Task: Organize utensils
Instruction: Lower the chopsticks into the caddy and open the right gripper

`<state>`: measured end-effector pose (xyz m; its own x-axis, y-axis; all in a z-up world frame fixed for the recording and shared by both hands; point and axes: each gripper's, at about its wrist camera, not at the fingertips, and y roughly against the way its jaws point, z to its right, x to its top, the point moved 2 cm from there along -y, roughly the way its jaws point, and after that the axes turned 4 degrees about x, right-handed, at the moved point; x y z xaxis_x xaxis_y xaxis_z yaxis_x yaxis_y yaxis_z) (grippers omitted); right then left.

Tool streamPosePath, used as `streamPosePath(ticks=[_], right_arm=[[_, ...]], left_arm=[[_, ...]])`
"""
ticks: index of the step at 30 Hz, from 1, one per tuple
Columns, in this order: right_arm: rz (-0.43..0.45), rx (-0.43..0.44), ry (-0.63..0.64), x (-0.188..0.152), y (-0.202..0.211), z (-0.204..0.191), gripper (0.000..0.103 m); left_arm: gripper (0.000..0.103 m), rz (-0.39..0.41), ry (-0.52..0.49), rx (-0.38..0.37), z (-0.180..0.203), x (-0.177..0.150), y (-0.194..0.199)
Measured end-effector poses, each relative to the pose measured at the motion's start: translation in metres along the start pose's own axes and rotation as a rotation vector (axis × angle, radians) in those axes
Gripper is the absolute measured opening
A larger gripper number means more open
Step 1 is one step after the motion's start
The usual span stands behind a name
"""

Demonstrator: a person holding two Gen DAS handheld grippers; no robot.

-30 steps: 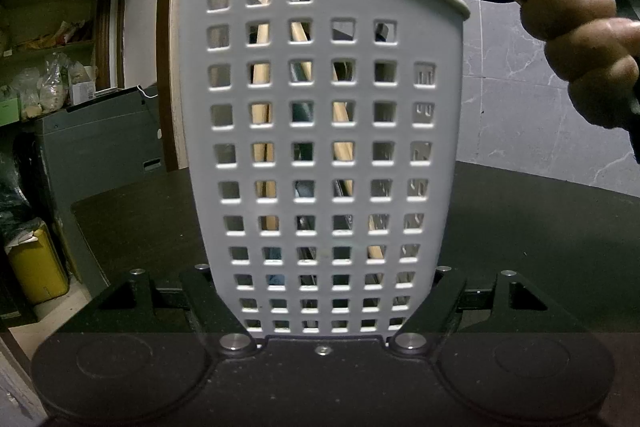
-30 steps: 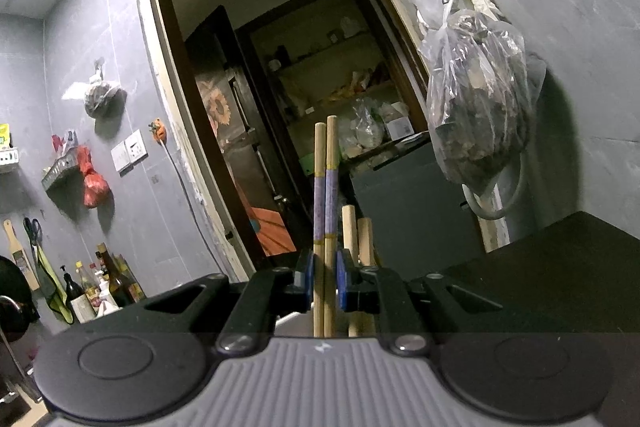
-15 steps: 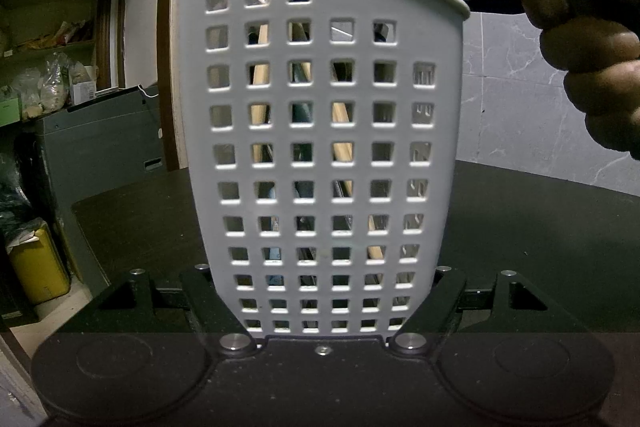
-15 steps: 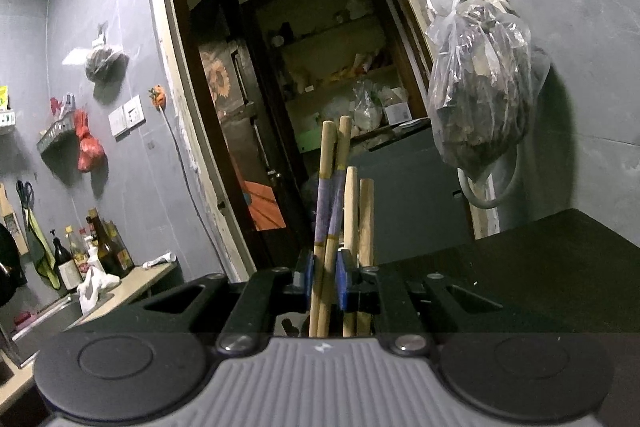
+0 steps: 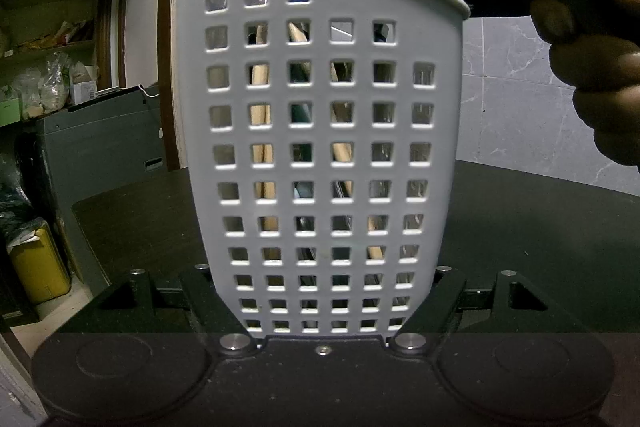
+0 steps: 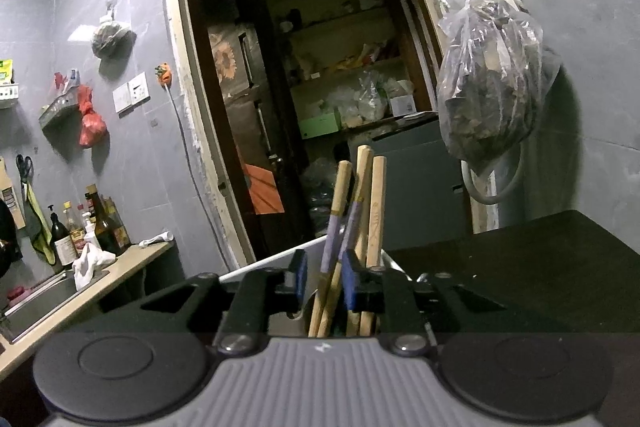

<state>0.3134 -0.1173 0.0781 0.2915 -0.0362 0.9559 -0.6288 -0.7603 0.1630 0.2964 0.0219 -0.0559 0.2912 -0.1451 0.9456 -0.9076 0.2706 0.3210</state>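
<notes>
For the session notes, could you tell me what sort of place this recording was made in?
Most likely a home kitchen: bottles stand by a sink on a counter, a pantry shelf shows through the doorway, and bags hang on tiled walls.

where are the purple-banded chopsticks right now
In the right wrist view, the purple-banded chopsticks stand tilted between the opening jaws of the right hand-held gripper, just left of two plain wooden chopsticks, their lower ends down in the white holder.

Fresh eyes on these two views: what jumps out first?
The white perforated utensil holder fills the left wrist view, clamped at its base by the left gripper. In the right view, chopsticks lean loose between the opening fingers of the right gripper, and a stuffed plastic bag hangs top right.
</notes>
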Motion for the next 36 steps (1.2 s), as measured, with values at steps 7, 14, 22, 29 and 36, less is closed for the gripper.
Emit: streamPosePath(ticks=[7,14,22,29,36], right_arm=[[-0.004,0.015,0.031,-0.002,0.003,-0.005,0.049],[0.002,0.032,0.016,-0.003,0.009,-0.004,0.057],[0.025,0.049,0.013,-0.001,0.017,-0.006,0.068],[0.047,0.051,0.007,0.001,0.025,-0.007,0.078],[0.077,0.047,-0.002,0.002,0.035,-0.007,0.088]], left_arm=[[0.076,-0.001,0.0,0.0,0.0,0.0,0.0],[0.076,-0.001,-0.001,0.001,0.0,0.0,0.0],[0.077,-0.006,0.001,0.004,0.0,0.001,0.0],[0.079,-0.012,0.003,0.01,0.001,0.006,0.002],[0.091,-0.013,0.009,0.022,-0.001,0.006,0.007]])
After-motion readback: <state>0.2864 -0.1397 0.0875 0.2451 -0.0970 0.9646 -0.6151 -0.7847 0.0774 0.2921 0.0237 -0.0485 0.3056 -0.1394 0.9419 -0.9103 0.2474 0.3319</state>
